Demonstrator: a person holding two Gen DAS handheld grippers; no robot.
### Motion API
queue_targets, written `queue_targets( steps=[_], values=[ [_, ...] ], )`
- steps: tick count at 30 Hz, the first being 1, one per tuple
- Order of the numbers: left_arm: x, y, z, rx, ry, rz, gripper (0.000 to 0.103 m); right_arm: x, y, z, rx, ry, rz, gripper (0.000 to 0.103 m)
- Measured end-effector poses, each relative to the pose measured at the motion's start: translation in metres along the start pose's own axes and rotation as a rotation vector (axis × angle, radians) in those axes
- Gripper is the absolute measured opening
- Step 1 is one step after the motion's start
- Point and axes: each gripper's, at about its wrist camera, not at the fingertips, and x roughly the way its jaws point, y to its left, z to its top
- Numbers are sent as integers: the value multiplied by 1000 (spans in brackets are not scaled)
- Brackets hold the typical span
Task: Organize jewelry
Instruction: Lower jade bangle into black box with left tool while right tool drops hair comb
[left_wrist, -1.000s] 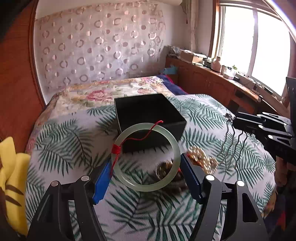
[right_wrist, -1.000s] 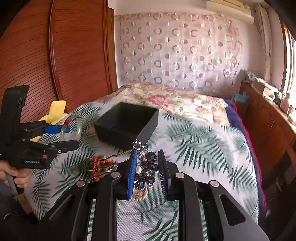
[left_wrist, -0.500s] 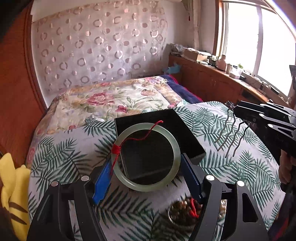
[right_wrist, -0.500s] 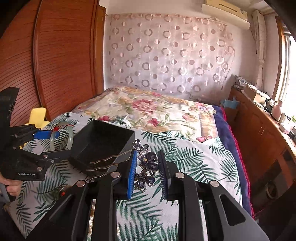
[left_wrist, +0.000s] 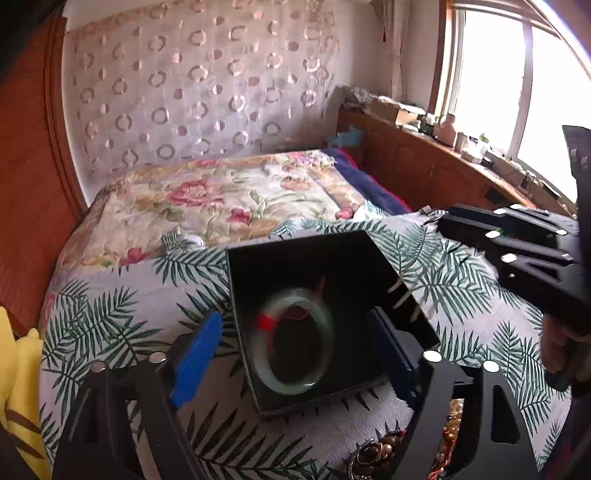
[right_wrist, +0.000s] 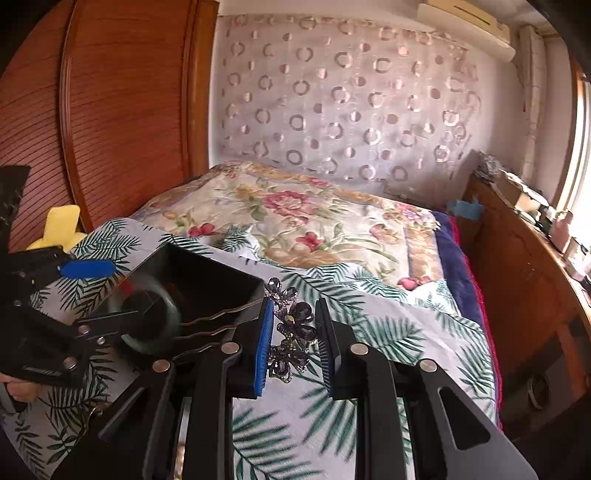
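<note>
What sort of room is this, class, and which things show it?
Most likely a bedroom: a bed with a floral quilt, a wooden headboard beside it, and a curtain with a circle pattern behind.

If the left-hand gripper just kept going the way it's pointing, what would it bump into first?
Probably the pale green bangle, blurred inside the black box. The left gripper points down into that box, its jaws opening and clear of the bangle. Depth is hard to judge here.
</note>
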Motion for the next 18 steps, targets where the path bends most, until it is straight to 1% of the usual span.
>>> queue_targets(
  steps=[3,5,7,11,18],
  values=[
    [-5,3,1,2,-16,5,79,9,3,0,13,2,22,25],
    [-11,8,1,2,-36,23,79,13,7,1,28,-4,47,25],
    [-15,12,1,2,-48,40,80,15,13,3,23,-13,53,25],
    [-22,23,2,-7,-69,53,83,23,30,10,-3,-22,87,25],
    [-35,34,-9,-13,-103,72,85,42,56,13,-78,32,121,25]
  ],
)
